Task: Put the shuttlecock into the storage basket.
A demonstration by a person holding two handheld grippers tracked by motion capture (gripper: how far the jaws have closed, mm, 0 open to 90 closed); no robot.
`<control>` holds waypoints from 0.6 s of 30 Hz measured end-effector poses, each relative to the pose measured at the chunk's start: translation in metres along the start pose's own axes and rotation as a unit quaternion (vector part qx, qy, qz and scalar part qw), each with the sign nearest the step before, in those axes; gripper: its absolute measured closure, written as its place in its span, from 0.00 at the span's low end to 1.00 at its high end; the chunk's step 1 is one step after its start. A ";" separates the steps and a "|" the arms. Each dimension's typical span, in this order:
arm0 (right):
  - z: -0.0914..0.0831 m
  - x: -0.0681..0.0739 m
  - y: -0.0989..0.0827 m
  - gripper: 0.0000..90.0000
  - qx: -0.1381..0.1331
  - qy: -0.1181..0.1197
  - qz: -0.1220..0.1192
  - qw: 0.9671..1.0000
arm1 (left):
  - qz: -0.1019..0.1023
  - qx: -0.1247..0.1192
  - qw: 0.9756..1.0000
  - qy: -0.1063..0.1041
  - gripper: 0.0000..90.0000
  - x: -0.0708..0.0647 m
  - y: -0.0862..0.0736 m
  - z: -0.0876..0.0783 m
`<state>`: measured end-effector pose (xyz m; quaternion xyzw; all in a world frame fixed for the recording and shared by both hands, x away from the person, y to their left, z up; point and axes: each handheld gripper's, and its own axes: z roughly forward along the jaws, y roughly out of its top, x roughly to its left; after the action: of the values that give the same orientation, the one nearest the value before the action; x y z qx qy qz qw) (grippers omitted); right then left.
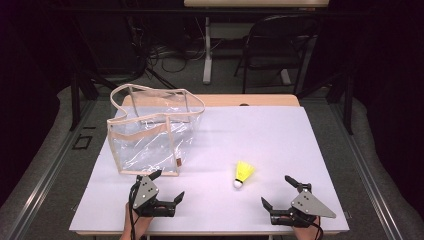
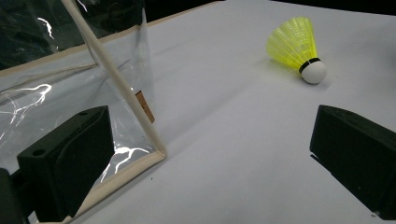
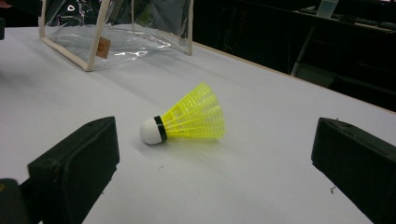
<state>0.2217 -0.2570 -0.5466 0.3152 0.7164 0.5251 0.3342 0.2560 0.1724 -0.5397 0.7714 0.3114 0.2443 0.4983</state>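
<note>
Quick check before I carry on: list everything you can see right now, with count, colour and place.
Plastic shuttlecock: one, yellow skirt with white cork, lying on its side right of centre on the table.
Clear plastic bag with beige trim: one, transparent, standing open on the left half of the table.
White sheet over the wooden table: one, covering most of the tabletop.
Folding chair: one, dark, on the floor beyond the table.
Left tongs: one, black, open, beside the bag's near corner.
Right tongs: one, black, open, near the shuttlecock.

A lab-like recording room: dark curtained walls, loose cables on the floor, a folding chair, and a white-covered work surface.
</note>
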 end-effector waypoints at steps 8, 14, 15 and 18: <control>0.000 0.000 0.000 0.01 0.003 0.000 -0.001 1.000 | 0.004 0.000 1.000 -0.006 0.00 -0.006 0.008 0.009; 0.001 0.001 0.000 0.01 0.005 -0.001 0.002 1.000 | 0.008 0.007 1.000 -0.009 0.00 -0.011 0.014 0.018; 0.001 0.001 0.000 0.01 0.005 -0.001 0.002 1.000 | 0.010 0.009 1.000 -0.010 0.00 -0.013 0.016 0.021; 0.001 0.001 0.000 0.01 0.005 -0.001 0.001 1.000 | 0.011 0.011 1.000 -0.010 0.00 -0.015 0.019 0.025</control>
<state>0.2220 -0.2560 -0.5474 0.3180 0.7182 0.5218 0.3328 0.2673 0.1408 -0.5331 0.7829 0.3001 0.2386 0.4899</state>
